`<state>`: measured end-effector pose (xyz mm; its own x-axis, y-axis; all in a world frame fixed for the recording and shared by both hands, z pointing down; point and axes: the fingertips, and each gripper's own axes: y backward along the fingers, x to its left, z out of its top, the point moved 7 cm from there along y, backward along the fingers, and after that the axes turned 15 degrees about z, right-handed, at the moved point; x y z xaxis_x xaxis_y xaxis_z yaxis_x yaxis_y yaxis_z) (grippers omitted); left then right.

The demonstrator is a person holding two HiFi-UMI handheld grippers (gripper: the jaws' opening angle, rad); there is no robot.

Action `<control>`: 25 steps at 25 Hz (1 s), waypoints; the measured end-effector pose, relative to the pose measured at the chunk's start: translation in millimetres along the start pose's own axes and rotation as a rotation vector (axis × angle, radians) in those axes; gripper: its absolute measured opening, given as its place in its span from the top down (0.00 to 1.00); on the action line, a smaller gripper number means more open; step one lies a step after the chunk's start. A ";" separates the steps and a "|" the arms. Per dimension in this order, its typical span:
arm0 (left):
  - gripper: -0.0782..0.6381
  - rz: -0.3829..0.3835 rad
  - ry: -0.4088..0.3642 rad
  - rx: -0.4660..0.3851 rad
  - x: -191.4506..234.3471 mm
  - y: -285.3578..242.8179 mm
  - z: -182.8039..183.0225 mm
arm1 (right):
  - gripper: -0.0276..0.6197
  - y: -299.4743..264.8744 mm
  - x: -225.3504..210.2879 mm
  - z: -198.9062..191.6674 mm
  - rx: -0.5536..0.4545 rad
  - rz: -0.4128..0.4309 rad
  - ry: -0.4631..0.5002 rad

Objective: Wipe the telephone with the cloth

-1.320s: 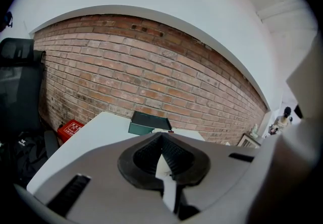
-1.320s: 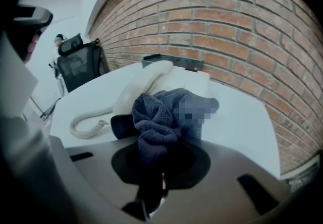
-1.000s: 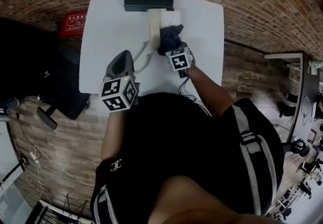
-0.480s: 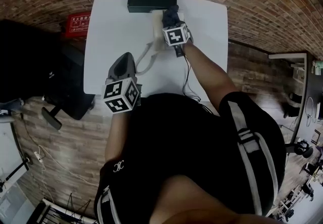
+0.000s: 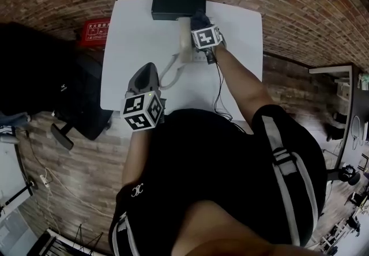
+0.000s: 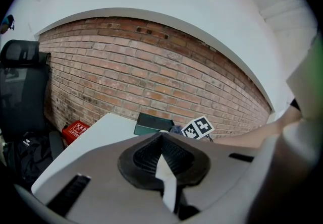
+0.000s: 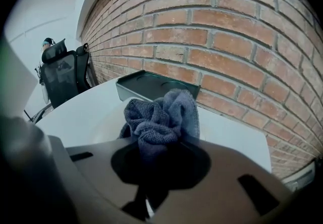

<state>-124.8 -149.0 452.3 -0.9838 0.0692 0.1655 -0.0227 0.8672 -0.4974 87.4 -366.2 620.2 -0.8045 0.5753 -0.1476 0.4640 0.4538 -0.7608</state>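
**Right tongs** (image 7: pixel 157 143): clamped on a bunched blue-grey cloth (image 7: pixel 160 116). They were held at the far end of the white telephone (image 5: pixel 185 34), presumably to press the wad onto its casing for a wiping stroke. Contact could not be told.

**Left tongs** (image 6: pixel 162 136): closed on nothing, near the front edge of the white surface (image 5: pixel 130 36), likely so as not to obstruct the stroke.

**Dark box** (image 5: pixel 179 4): against the brick wall (image 7: pixel 242 31).

**Views:** only the head view showed the telephone's cord (image 5: pixel 170 70). Only the right gripper view showed the cloth's weave and the grip.
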 end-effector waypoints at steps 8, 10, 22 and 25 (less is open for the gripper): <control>0.90 -0.029 0.012 0.005 6.2 -1.0 -1.9 | 0.91 35.4 -12.9 -49.4 -0.012 -0.053 -0.097; 0.90 -0.047 0.012 0.011 3.6 -2.9 -0.7 | 0.91 42.4 -0.9 -67.1 -0.039 -0.056 -0.144; 0.90 -0.126 -0.034 -0.006 -20.6 -3.3 11.8 | 0.91 84.5 36.5 -89.8 -0.176 0.028 -0.158; 0.90 -0.108 -0.044 -0.047 -17.4 -2.6 23.8 | 0.91 128.1 55.2 -53.2 -0.406 0.057 -0.101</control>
<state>-111.8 -164.3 430.5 -0.9830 -0.0464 0.1774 -0.1212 0.8905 -0.4386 122.2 -240.1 548.2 -0.7963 0.5466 -0.2593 0.6010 0.6660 -0.4419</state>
